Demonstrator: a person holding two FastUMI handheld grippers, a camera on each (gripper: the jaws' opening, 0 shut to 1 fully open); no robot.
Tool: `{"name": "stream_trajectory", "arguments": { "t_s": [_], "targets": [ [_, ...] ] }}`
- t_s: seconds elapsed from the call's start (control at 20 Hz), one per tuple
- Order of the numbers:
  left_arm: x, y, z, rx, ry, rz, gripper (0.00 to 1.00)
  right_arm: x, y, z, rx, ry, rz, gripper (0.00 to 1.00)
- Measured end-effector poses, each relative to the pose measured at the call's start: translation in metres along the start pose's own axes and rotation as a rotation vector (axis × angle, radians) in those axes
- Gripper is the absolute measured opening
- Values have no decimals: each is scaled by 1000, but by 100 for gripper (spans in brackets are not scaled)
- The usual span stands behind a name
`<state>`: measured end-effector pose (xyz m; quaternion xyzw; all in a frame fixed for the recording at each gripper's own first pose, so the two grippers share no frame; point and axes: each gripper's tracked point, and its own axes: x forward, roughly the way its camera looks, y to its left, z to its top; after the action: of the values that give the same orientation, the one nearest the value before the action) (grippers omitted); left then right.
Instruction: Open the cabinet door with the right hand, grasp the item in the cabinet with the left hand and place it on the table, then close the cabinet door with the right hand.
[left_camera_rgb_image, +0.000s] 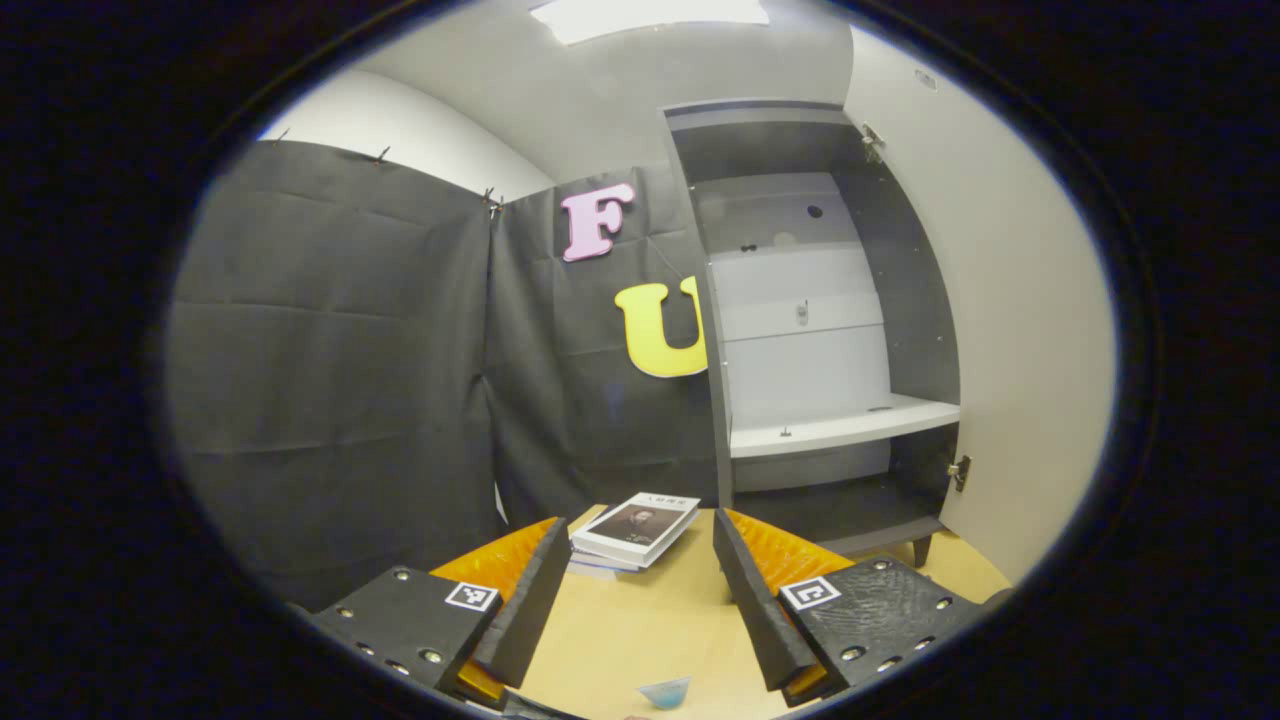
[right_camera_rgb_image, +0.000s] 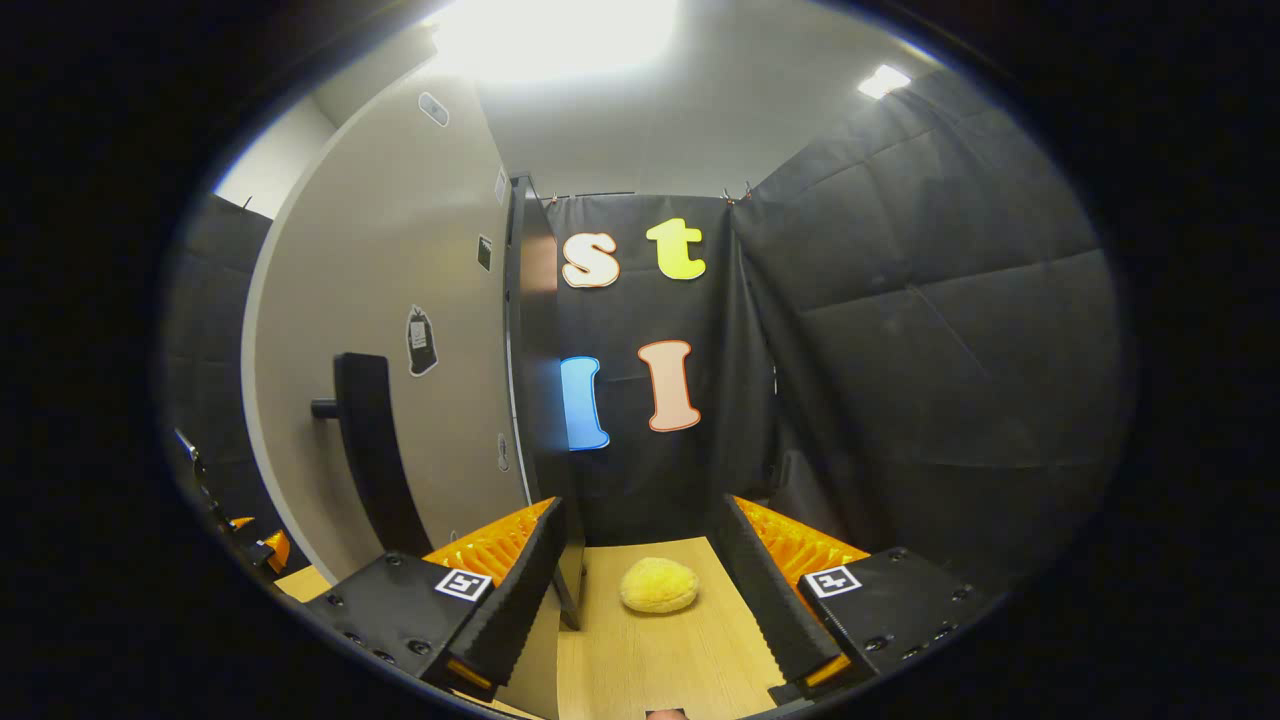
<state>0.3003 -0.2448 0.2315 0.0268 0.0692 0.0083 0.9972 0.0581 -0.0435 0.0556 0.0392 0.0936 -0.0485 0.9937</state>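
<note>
- The cabinet (left_camera_rgb_image: 810, 330) stands with its door (left_camera_rgb_image: 1010, 330) swung wide, and in the left gripper view its white shelf (left_camera_rgb_image: 845, 422) and dark bottom compartment look bare apart from small fittings.
- A book (left_camera_rgb_image: 640, 528) lies flat on the tabletop (left_camera_rgb_image: 650, 630), just left of the cabinet's foot, on top of another thin volume. Its cover is white with a dark picture panel, and it lies at a slight angle to the table edge.
- Judging from this, the book is the item taken out, so the step in hand is closing the door with the right gripper.
- The left gripper (left_camera_rgb_image: 640, 600) hovers low over the tabletop with its jaws wide apart and nothing between them; the book sits ahead of the gap, apart from both fingers.
- The right gripper (right_camera_rgb_image: 640, 600) also has its jaws wide and empty. It faces the door's outer side (right_camera_rgb_image: 400, 320), whose dark bar handle (right_camera_rgb_image: 375, 450) stands to the left of its left finger.
- A yellow, rounded, sponge-like lump (right_camera_rgb_image: 658, 585) rests on the tabletop ahead of the right jaws and plays no part in the task.
- To close well, the right gripper would do best to move left to the handle, or press flat on the panel near its free edge, and swing it in an arc about the hinges.
- The left gripper should pull clear of the cabinet mouth first, so the door cannot catch it.
</note>
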Motion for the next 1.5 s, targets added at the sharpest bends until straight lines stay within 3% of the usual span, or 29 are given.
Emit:
{"name": "stream_trajectory", "arguments": {
  "t_s": [0.25,0.3,0.35,0.7,1.05,1.5],
  "targets": [
    [12,12,8,-15,-32,-74,87,-19,18,-7,-52,21,-84,91],
    [13,16,5,-16,-33,-80,87,-22,18,-8,-68,26,-106,95],
    [14,20,5,-17,-34,-88,87,-24,19,-8,-75,31,-127,91],
    [25,55,-5,-13,-40,-111,87,-30,26,-13,0,33,-226,96],
    [30,78,-11,-29,-39,-124,87,-32,53,-14,-31,31,-227,97],
    [31,93,-22,-42,-36,-147,87,-43,108,-18,-70,38,-151,97]
  ]
}}
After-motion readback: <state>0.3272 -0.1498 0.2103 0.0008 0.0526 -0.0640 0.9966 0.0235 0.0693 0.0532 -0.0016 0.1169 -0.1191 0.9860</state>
